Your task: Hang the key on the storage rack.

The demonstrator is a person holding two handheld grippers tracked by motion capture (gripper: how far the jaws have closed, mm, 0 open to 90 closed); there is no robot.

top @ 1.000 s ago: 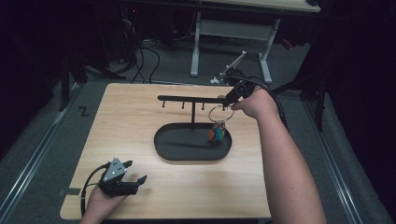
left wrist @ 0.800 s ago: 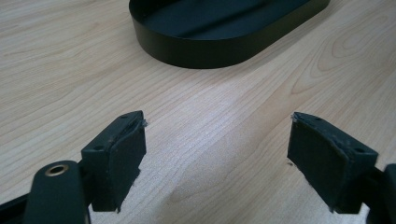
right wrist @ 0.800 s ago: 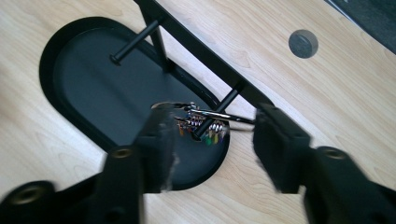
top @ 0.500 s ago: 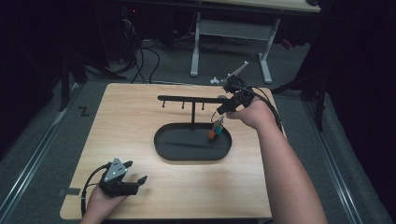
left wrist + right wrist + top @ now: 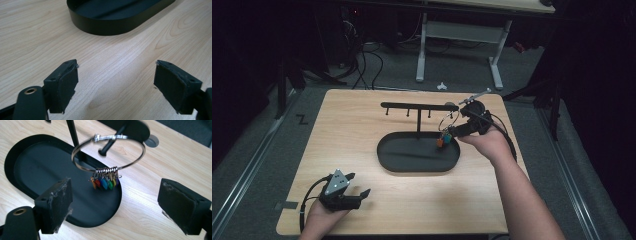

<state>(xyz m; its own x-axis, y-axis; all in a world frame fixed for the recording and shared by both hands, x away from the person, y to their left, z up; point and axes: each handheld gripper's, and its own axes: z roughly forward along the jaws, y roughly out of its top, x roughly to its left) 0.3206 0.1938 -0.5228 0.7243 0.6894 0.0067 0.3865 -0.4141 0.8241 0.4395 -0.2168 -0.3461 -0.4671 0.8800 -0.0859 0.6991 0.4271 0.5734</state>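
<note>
Over at the right end of the stand, the right gripper (image 5: pixel 458 131) sits with its jaws spread wide, nothing pinched between them. Just past the jaws a big metal key ring (image 5: pixel 108 152) hangs off the last peg of the black rack (image 5: pixel 418 106), with a bunch of colored tags (image 5: pixel 104 182) dangling at its bottom, right above the rim of the oval black tray (image 5: pixel 388 161). Tray and rack stand mid-table on the wooden table (image 5: pixel 352 120). Near the front left corner, the left gripper (image 5: pixel 360 193) rests low over bare wood, jaws also wide apart and holding nothing, the tray's end just ahead of it in the left gripper view.
</note>
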